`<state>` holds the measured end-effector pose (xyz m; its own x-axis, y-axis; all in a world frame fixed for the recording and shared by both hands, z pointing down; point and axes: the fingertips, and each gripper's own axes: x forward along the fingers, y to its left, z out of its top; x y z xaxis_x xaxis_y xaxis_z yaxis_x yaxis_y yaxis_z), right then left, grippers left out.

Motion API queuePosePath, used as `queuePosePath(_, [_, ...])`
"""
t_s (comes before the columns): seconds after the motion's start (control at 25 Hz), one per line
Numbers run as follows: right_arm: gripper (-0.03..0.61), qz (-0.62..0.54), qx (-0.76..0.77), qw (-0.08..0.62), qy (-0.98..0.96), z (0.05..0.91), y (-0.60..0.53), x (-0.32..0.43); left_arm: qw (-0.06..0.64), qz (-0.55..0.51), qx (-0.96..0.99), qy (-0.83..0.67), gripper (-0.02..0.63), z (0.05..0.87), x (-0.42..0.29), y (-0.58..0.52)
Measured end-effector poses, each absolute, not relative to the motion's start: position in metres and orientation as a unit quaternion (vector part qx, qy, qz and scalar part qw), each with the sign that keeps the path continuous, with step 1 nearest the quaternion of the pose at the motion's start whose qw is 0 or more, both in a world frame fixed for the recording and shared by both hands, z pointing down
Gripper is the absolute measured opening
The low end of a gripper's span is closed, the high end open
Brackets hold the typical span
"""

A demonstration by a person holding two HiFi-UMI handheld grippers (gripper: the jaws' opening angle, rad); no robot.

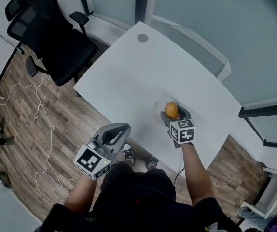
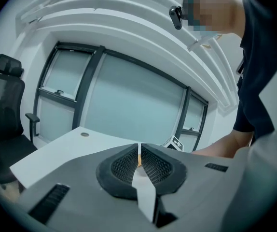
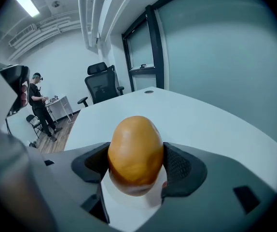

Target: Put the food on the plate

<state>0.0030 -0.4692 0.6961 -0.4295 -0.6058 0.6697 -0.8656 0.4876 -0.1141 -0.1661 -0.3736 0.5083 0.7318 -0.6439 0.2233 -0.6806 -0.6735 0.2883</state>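
Observation:
A smooth orange-brown, egg-shaped food item [image 1: 171, 109] sits between the jaws of my right gripper [image 1: 173, 115], low over the near right part of the white table [image 1: 143, 76]. In the right gripper view the food [image 3: 135, 153] fills the gap between the black ribbed pads [image 3: 179, 167], and the right gripper [image 3: 137, 166] is shut on it. White surface lies right under it; a faint pale rim [image 1: 157, 105] shows beside it, and I cannot tell whether it is a plate. My left gripper [image 1: 120, 129] hangs off the table's front edge, shut, holding nothing [image 2: 139, 154].
A black office chair [image 1: 47, 28] stands at the table's far left corner. A round grommet [image 1: 142, 37] marks the far end of the table. White cable [image 1: 37, 115] trails over the wood floor. Glass walls run behind the table. A person [image 3: 36, 100] stands far off.

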Motion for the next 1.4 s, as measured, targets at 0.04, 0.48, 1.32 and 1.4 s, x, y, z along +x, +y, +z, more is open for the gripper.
queuePosePath(0.04, [0.347, 0.229, 0.449, 0.293, -0.813, 0.703, -0.472, 0.002, 0.181, 0.055, 0.911, -0.366, 0.035, 0.511, -0.167, -0.373])
queuePosePath(0.48, [0.347, 0.233, 0.430, 0.342, -0.803, 0.730, -0.482, -0.007, 0.193, 0.056, 0.898, -0.392, 0.034, 0.512, -0.171, -0.370])
queuePosePath(1.32, [0.037, 0.037, 0.505, 0.033, -0.862, 0.447, -0.378, 0.069, 0.091, 0.019, 0.925, -0.368, 0.035, 0.423, -0.114, -0.361])
queuePosePath(1.4, [0.034, 0.024, 0.508, 0.018, -0.861, 0.427, -0.369, 0.076, 0.073, 0.018, 0.928, -0.366, 0.035, 0.410, -0.107, -0.360])
